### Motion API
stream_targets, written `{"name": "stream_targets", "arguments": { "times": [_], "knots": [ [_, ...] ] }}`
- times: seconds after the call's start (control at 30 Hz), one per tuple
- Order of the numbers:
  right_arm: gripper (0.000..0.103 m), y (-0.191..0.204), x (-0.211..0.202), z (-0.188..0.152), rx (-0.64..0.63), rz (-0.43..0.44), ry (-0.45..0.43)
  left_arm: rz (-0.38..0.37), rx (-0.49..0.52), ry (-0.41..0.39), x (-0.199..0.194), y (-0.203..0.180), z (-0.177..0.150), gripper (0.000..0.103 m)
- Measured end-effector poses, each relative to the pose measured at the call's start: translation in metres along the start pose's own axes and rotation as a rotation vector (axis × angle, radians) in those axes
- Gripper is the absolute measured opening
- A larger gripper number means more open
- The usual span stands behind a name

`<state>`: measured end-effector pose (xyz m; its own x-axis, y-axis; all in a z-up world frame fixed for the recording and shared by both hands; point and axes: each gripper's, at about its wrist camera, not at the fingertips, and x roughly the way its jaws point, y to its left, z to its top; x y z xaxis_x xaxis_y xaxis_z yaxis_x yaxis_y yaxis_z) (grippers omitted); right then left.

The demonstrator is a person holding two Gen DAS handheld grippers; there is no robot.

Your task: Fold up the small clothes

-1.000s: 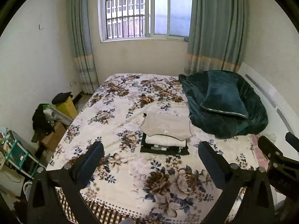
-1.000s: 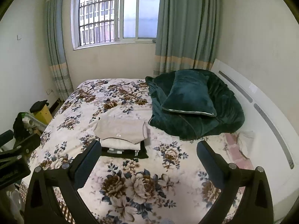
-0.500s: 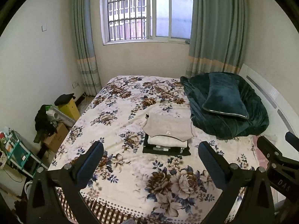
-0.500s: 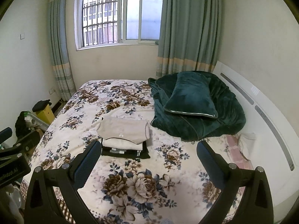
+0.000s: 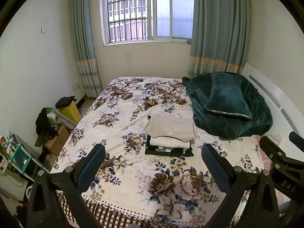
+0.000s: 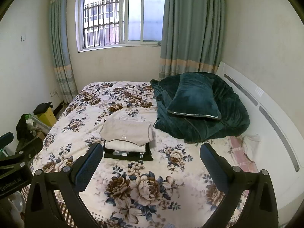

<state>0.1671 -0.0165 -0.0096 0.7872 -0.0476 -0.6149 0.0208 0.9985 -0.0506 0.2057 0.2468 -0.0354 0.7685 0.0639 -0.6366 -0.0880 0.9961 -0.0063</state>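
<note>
A stack of folded clothes (image 5: 170, 138) lies mid-bed on the floral bedspread (image 5: 133, 171): a beige top (image 5: 171, 128) over a white piece and a black piece. It also shows in the right wrist view (image 6: 127, 138). My left gripper (image 5: 153, 157) is open and empty, held above the near part of the bed, short of the stack. My right gripper (image 6: 152, 156) is open and empty, likewise back from the stack. Each gripper's body shows at the edge of the other's view.
A dark green blanket with a pillow (image 5: 228, 98) is heaped at the right by the white headboard (image 6: 266, 114). Boxes, a yellow bin (image 5: 69, 110) and clutter stand on the floor left of the bed. A window and curtains are behind.
Both grippers have drawn back and risen slightly from the bed; the stack looks a little farther away. Jaws stay open and the clothes have not moved.
</note>
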Motion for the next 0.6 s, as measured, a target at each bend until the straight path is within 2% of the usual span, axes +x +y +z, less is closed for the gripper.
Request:
{"name": "stream_targets", "arguments": {
  "times": [0.6],
  "knots": [
    [0.103,-0.0002,-0.0059,-0.0024,0.002,-0.002,0.001,-0.012,0.003,0.004,-0.0083,0.0020,0.0005,0.103]
  ]
}}
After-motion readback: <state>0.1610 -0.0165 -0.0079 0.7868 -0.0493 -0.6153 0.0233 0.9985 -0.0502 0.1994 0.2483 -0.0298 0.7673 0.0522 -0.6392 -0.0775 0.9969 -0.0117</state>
